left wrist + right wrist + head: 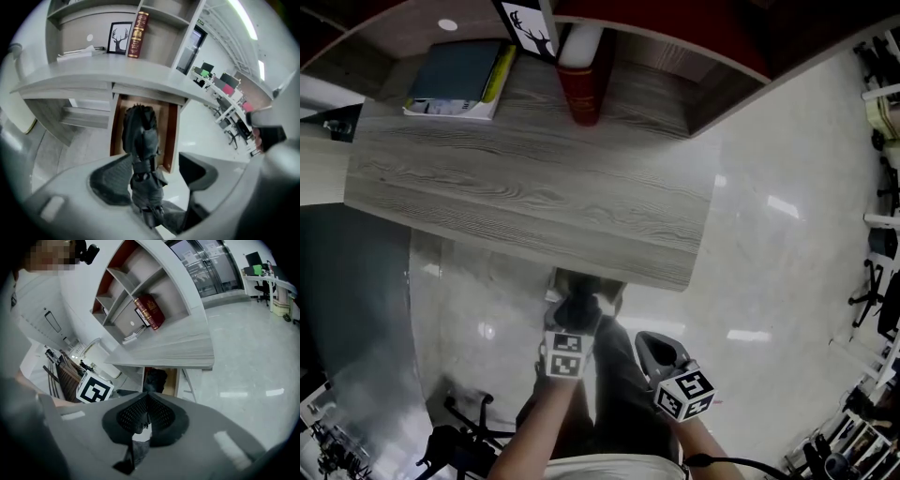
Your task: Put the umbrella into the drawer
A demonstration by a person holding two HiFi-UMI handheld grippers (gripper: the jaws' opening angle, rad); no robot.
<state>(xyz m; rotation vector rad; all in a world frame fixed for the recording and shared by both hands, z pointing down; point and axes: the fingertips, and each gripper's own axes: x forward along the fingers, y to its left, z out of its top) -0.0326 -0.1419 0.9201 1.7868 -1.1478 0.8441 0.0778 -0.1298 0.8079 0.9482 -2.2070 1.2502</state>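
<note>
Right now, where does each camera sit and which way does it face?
Left gripper view: on left gripper, along its apart jaws at umbrella and drawer.
Right gripper view: on right gripper, past closed jaws toward desk; left gripper's cube shows.
Head view: on head, steeply down at desk; both grippers, arms show.
Shared: red book in all three.

No legible text; red book (138, 35) spine lettering unreadable.
</note>
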